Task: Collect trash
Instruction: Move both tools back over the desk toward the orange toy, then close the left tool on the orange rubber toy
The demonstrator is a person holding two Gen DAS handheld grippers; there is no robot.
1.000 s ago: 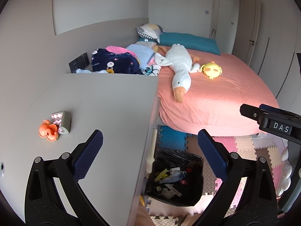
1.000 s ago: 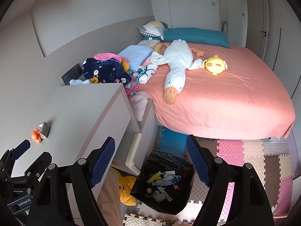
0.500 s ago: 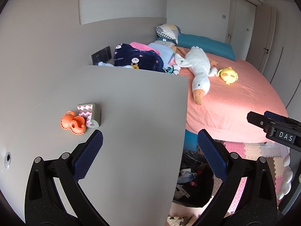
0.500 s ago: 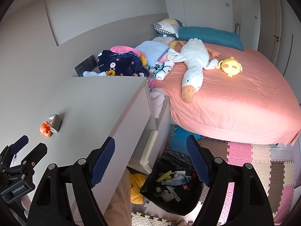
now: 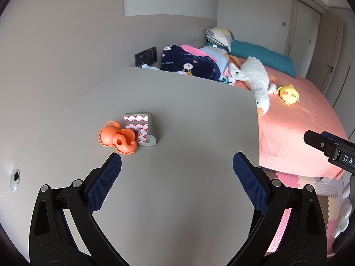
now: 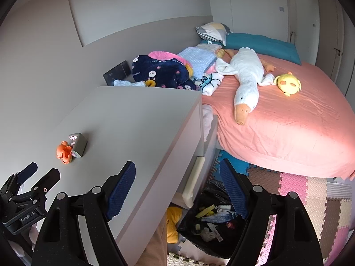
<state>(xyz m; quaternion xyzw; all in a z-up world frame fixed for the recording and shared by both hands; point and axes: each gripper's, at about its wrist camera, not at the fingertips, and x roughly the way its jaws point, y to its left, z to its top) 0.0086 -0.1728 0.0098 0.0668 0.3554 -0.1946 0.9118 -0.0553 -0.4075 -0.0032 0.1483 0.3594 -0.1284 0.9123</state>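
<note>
Orange toy (image 5: 117,138) touching grey tape-backed piece (image 5: 144,128) on desktop; black trash bag (image 6: 213,223) – floor, open, part-filled.

Even daylight, sharp focus, strong fisheye bending

A bright sunlit patch is thrown on the pink bedsheet (image 6: 288,133) at the right; soft shadows are cast on the grey desk top (image 5: 177,122). Corners are blacked out, and walls are curved toward the edges.

Grey desk (image 5: 188,133) – orange toy (image 5: 116,138), tape-backed grey block (image 5: 145,128)

Matt smooth grey desk top (image 5: 182,115), textured blue gripper pads (image 5: 104,181), seemingly glossy orange plastic toy (image 5: 116,138), soft pink cloth bedsheet (image 6: 288,119)
</note>
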